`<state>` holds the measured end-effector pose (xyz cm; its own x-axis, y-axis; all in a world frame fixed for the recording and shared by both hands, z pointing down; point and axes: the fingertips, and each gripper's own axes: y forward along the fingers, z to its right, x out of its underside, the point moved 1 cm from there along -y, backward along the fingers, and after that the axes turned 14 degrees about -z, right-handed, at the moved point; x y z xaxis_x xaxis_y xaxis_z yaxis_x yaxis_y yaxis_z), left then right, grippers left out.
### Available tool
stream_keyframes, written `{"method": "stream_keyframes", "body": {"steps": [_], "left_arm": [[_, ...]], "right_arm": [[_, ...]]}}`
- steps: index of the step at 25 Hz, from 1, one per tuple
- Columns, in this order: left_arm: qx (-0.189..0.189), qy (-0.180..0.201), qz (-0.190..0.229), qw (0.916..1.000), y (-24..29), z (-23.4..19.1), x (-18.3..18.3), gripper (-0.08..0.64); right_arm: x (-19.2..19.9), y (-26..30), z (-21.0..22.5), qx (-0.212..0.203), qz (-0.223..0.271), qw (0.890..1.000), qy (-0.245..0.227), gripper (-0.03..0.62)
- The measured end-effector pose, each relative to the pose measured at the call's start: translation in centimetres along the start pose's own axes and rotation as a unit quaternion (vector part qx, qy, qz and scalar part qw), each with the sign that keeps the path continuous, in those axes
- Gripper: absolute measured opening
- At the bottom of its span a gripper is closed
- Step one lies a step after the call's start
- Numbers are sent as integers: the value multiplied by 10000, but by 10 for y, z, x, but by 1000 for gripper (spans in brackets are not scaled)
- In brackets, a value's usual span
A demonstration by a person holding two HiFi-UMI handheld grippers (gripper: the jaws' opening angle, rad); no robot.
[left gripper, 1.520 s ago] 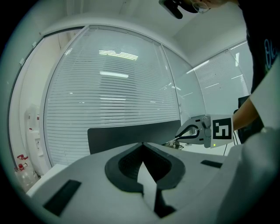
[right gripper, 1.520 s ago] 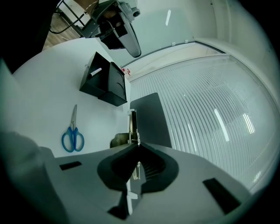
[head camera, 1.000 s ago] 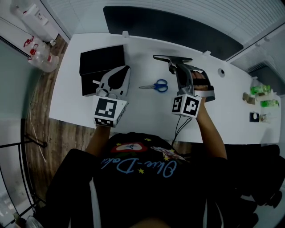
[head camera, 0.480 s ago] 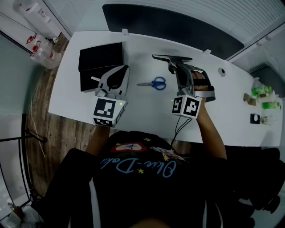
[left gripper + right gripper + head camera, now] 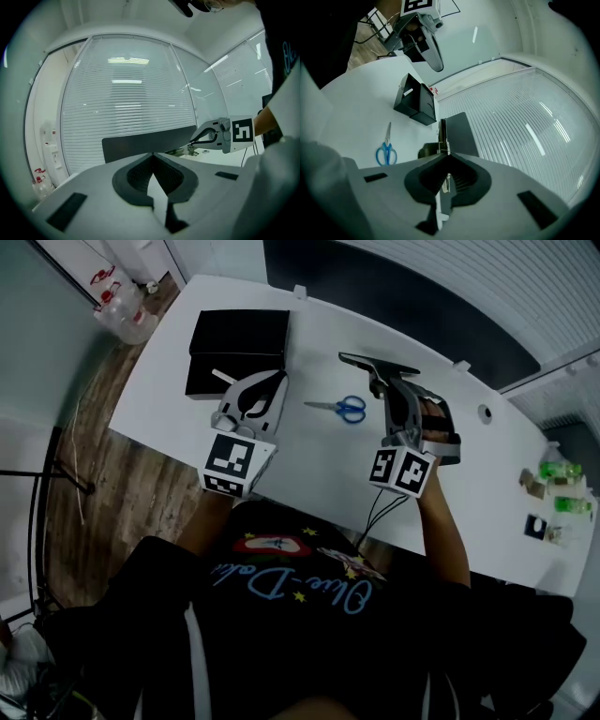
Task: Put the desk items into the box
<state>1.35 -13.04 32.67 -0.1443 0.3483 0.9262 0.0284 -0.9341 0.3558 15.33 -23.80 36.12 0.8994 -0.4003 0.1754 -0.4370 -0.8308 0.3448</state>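
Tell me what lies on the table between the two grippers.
Blue-handled scissors lie there on the white table, seen in the head view.

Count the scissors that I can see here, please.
1. The scissors lie on the desk between the left gripper and the right gripper, right of the box. The left gripper hides part of the box, so more may be inside.

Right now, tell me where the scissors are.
In the head view the scissors lie on the white desk, between the black box on the left and the right hand-held gripper, which grips a dark flat item.
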Motion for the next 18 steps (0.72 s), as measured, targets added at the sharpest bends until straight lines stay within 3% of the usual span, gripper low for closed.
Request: {"method": "stream_keyframes", "body": {"steps": [10, 18], "left_arm": [[-280, -30, -7, 9996, -17, -18, 6, 6], [-686, -232, -27, 9974, -40, -66, 19, 6]], "right_arm": [[-32, -3, -4, -55, 373, 9993, -82, 15], [-79, 3, -11, -172, 651, 9976, -181, 15]]}}
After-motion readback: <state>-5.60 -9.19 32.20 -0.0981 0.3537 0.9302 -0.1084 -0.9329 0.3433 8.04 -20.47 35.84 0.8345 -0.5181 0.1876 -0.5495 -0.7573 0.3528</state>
